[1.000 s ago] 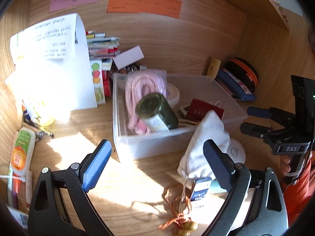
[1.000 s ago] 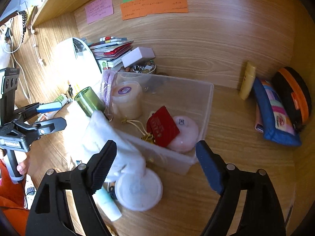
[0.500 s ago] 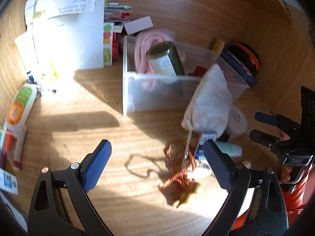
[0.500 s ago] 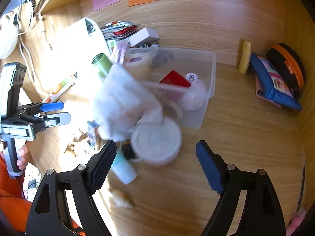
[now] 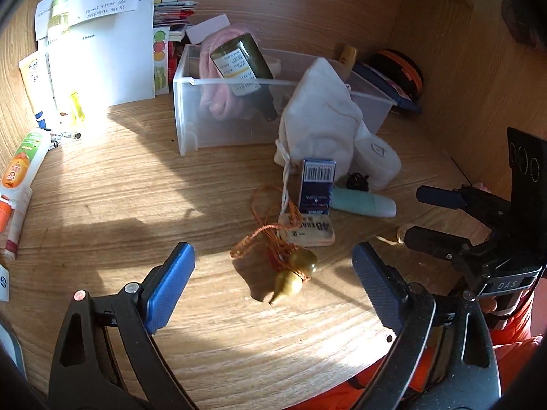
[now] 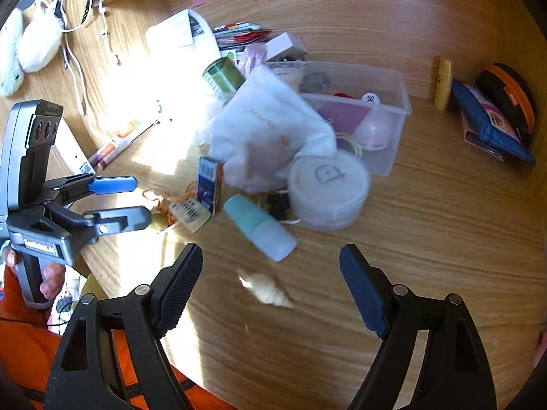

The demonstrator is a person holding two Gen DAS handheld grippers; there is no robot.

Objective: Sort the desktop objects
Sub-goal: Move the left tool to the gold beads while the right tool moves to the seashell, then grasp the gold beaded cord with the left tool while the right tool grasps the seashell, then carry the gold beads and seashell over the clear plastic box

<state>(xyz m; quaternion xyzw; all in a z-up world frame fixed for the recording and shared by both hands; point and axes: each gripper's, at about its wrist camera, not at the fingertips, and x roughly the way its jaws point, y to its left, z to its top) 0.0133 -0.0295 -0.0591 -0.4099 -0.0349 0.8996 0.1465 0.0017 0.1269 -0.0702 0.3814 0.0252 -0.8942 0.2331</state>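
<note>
both grippers are hanging over the wooden desk (image 5: 102, 188) with nothing in them. the left gripper (image 5: 273, 294) has its jaws spread wide, and so does the right gripper (image 6: 270, 290), both empty.

straight ahead of the left gripper, pretty much between its fingertips and a little further out, sit two small olive gourd charms (image 5: 294, 273) tied up in a tangle of orange cord (image 5: 266, 235). just past that there's a tan eraser (image 5: 309, 230), then a small blue box (image 5: 316, 184) propped against a white drawstring pouch (image 5: 321, 119). a mint green tube (image 5: 362, 203) lies flat beside the box, and a round white case (image 5: 376, 157) is tucked right up against the pouch.

from the right wrist view, a little pale seashell (image 6: 266, 292) lies on the desk between the right gripper's open fingers, not touched by either one. the mint tube is just beyond it, then the round case and the pouch.

behind the pile is the clear plastic bin (image 5: 191, 109), with a dark green bottle (image 5: 246, 71) leaning in it over something pink and knitted (image 5: 218, 68). the pouch leans on the bin's front wall. off to the far right by the back wall there's a blue pencil case (image 6: 492, 126).
</note>
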